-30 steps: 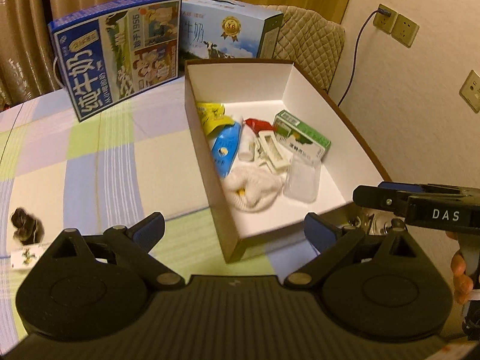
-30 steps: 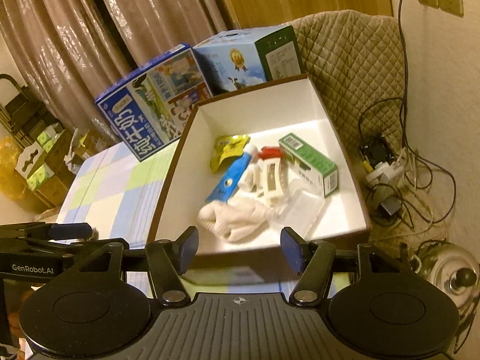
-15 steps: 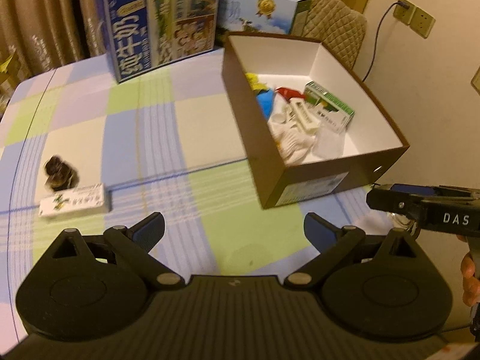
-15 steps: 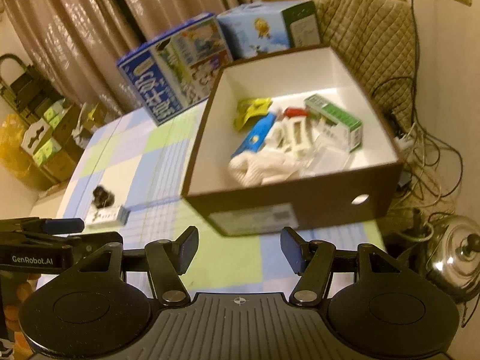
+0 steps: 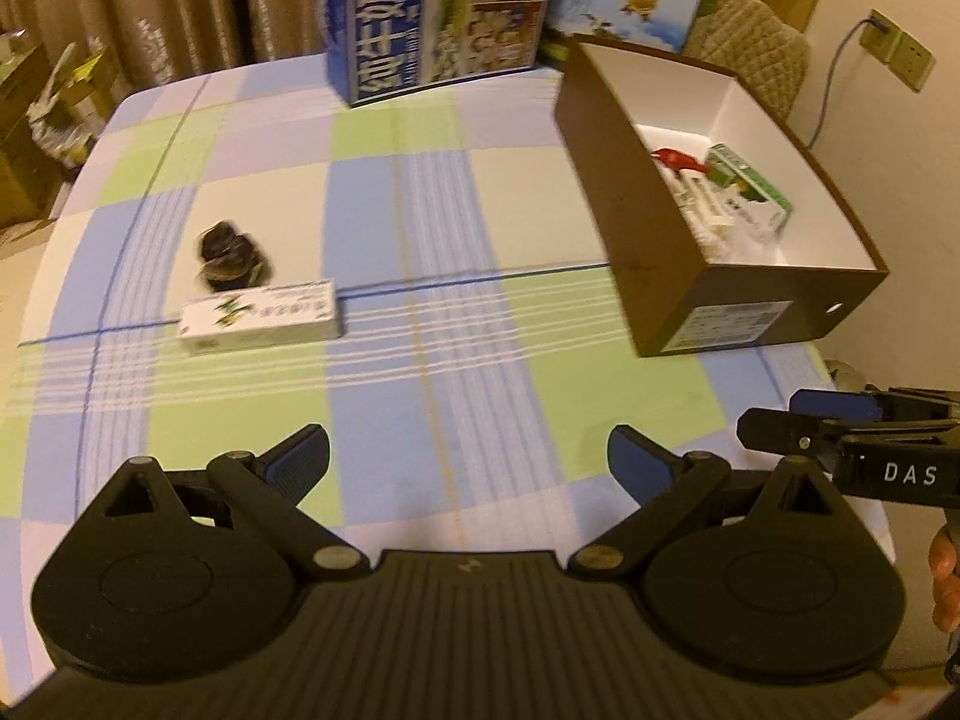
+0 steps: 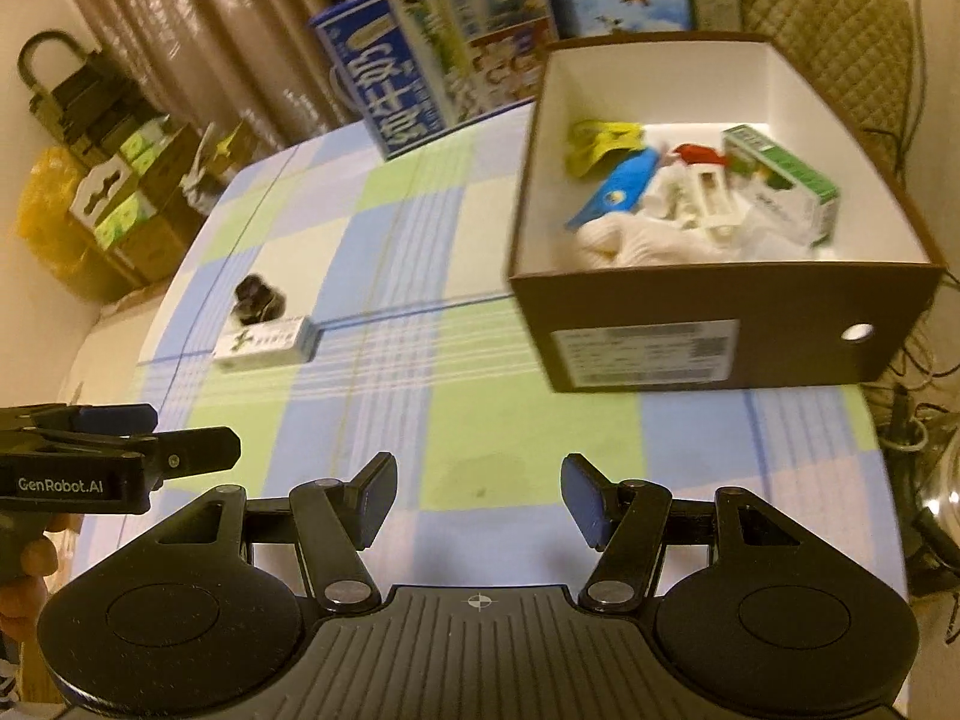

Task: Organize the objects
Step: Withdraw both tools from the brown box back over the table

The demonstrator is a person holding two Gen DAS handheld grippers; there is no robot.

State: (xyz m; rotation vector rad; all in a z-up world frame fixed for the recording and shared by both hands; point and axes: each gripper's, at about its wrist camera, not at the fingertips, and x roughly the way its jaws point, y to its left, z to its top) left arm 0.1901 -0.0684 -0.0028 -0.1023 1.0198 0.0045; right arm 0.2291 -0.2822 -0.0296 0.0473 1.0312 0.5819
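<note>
Hovering over the table, left tool and right tool both spread wide, empty. Small white carton lies flat left of the brown box, touching a dark clump, possibly a hair clip. Carton looks light, stiff: pinch across its narrow width.

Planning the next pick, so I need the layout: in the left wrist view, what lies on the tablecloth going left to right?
dark clump → small white box → blue milk carton → brown storage box
</note>
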